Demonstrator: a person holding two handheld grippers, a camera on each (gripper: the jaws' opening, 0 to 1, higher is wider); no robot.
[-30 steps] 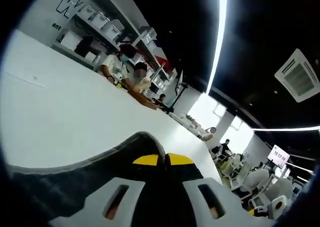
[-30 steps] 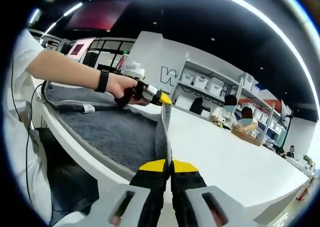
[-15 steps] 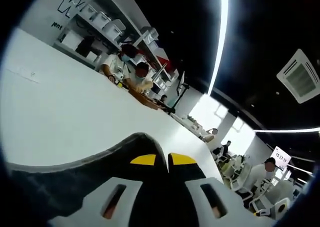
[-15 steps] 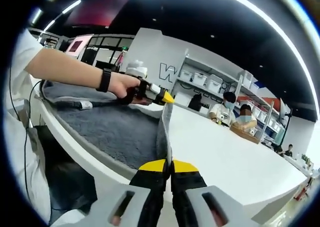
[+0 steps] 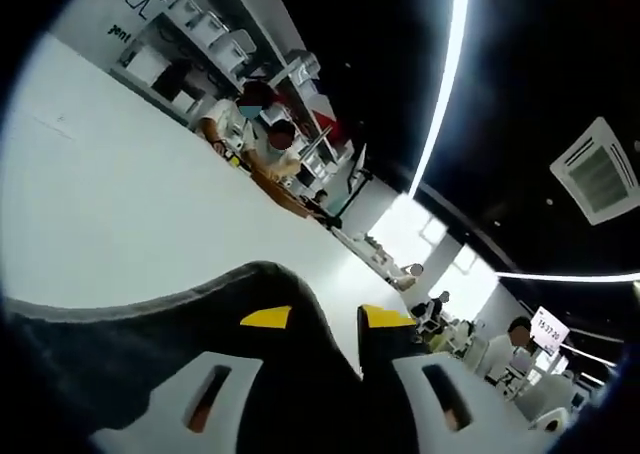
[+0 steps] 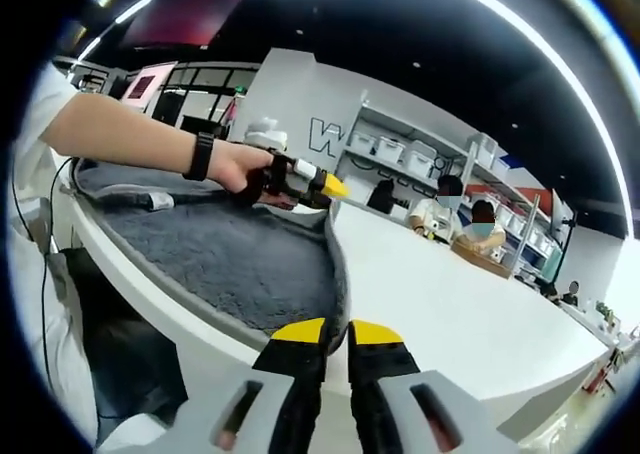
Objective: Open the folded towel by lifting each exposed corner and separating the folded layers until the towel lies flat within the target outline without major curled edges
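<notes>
The dark grey towel (image 6: 240,259) lies spread on the white table (image 6: 450,304), its near edge running to my right gripper (image 6: 338,332). The right jaws stand a little apart, with white table showing between them and the towel's edge just ahead of the tips. In the right gripper view, a person's hand holds my left gripper (image 6: 328,186) at the towel's far corner. In the left gripper view, the left gripper (image 5: 326,317) is open. The towel (image 5: 130,334) lies over its left side, with nothing between the fingers.
The table's front edge (image 6: 190,319) curves just under the towel, with a dark drop beside a person's clothing on the left. Bare white table (image 5: 120,204) stretches beyond the towel. Seated people (image 6: 470,224) and shelves of boxes (image 6: 395,154) are far behind.
The left jaws have opened and let go of the towel corner. The raised towel edge has dropped flat onto the table. The right jaws have parted slightly.
</notes>
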